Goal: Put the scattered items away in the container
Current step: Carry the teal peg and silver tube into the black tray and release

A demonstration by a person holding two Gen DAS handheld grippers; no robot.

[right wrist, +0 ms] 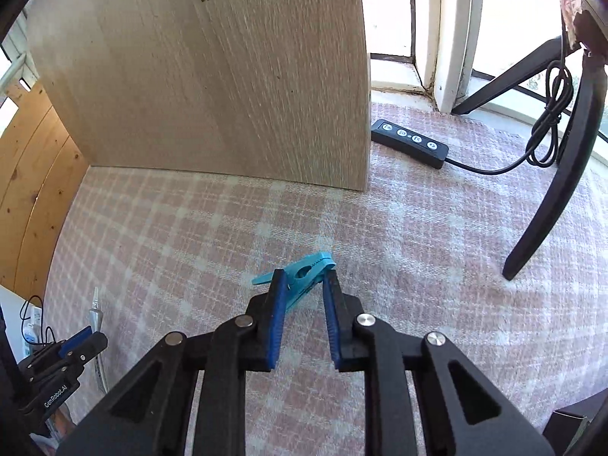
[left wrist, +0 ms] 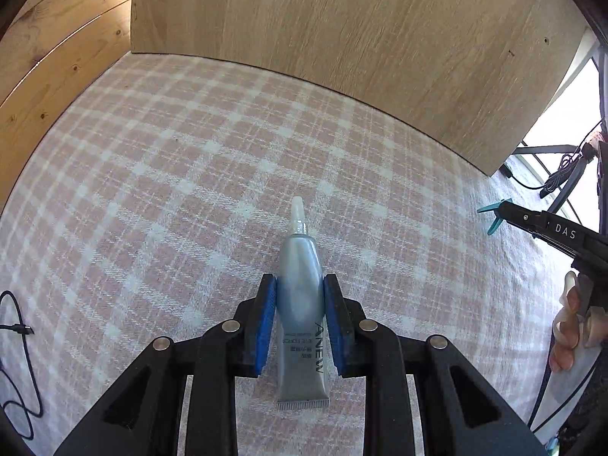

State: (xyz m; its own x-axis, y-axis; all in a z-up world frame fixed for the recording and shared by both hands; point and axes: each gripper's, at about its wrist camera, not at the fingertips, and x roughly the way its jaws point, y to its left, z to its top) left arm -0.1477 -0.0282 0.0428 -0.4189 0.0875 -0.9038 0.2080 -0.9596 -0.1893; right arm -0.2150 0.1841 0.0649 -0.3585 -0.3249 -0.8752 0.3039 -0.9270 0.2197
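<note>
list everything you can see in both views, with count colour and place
tube: one, silver-blue with a clear cap, clamped between the left gripper's pads, cap pointing away
clothes peg: one, turquoise, gripped at the right gripper's fingertips
cloth: one, pink and white check, covering the surface
wooden panel: one, pale oak, upright behind the cloth
controller: one, black with four white buttons, on the cloth right of the panel, cable attached
black stand leg: one, far right on the cloth
left gripper: one, black with blue pads, shut on the tube
right gripper: one, black with blue pads, shut on the peg
hand: one, right edge of left view
</note>
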